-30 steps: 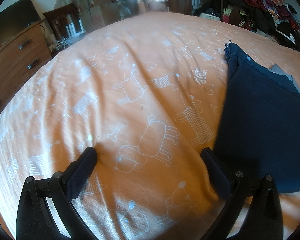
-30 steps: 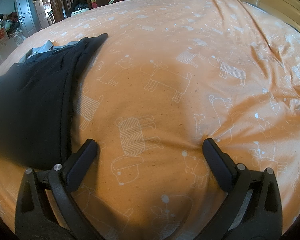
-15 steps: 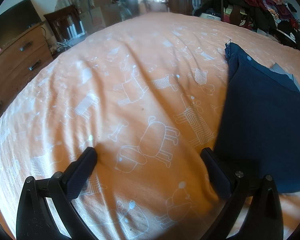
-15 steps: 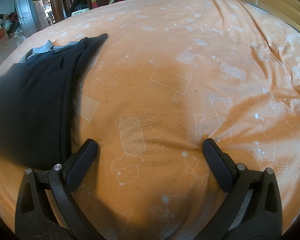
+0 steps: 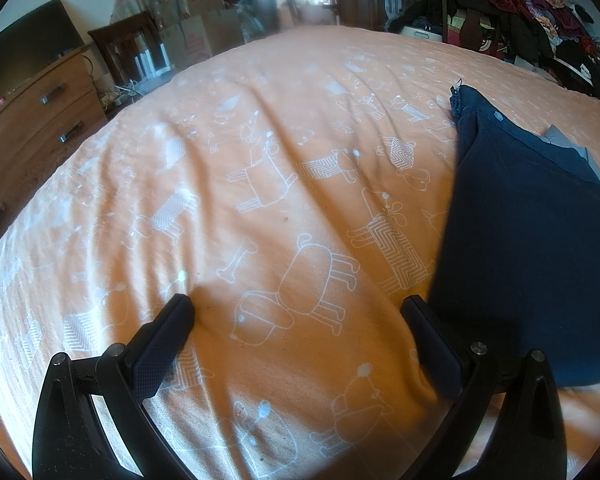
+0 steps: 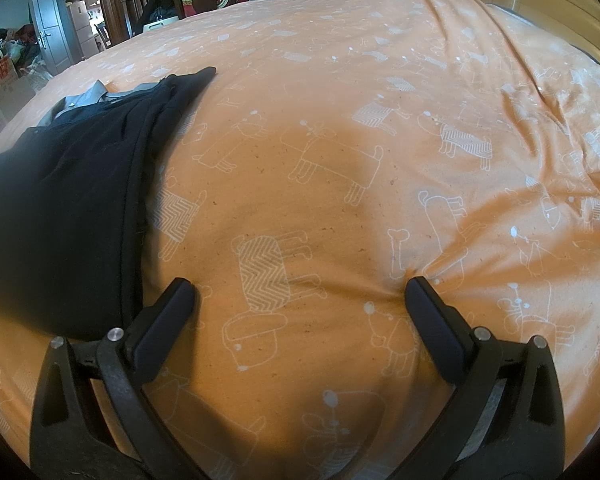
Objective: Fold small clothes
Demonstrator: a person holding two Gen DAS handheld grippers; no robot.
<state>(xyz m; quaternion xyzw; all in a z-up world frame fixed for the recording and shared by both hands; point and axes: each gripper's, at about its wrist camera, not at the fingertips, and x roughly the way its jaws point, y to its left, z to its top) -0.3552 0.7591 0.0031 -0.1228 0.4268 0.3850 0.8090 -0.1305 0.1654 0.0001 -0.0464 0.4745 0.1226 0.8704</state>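
L claw (image 5: 296, 308) wide, empty | R claw (image 6: 300, 288) wide, empty | navy garment (image 5: 528, 248) flat on orange bedsheet (image 5: 260, 120) btwn our claws | step: pre-grasp | next: we grip edges, fold over

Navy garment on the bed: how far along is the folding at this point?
The navy garment lies flat with straight edges on the orange bedspread, apparently already folded over, grey lining showing at its far edge. Nothing is in hand: the left tool and right tool are both open beside it. Any further folds remain.
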